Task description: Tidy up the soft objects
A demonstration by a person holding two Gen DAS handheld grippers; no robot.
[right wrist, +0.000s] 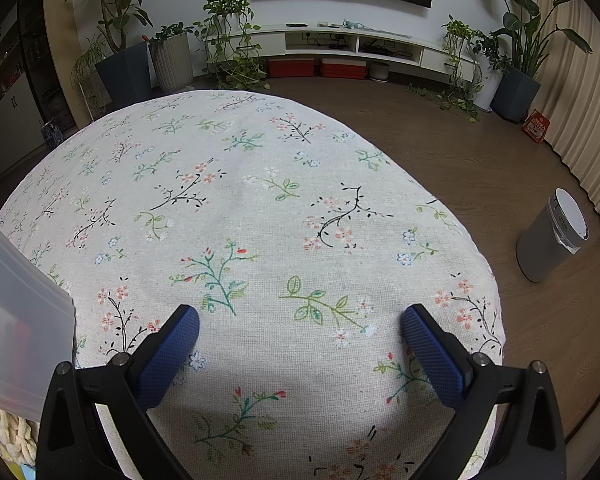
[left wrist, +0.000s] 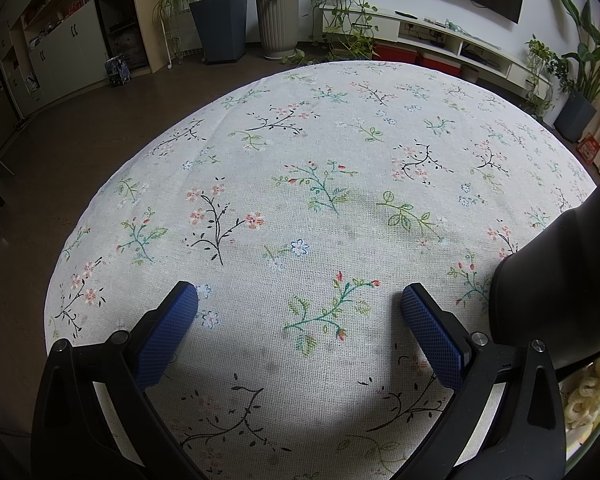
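Knitted item (right wrist: 12, 436) at edge, orientation unclear

A floral tablecloth (left wrist: 320, 200) is spread over the table; potted plants (right wrist: 168, 60) are ranged along the wall; a grey bin (right wrist: 552, 236) is stood on the floor.

A floral cloth (left wrist: 320, 216) is covering the counter (right wrist: 496, 320) and hanging over its edges. A translucent bin (right wrist: 16, 320) is sitting at the near left edge in the right wrist view, with a yellowish knitted piece (right wrist: 10, 428) lying beside it.
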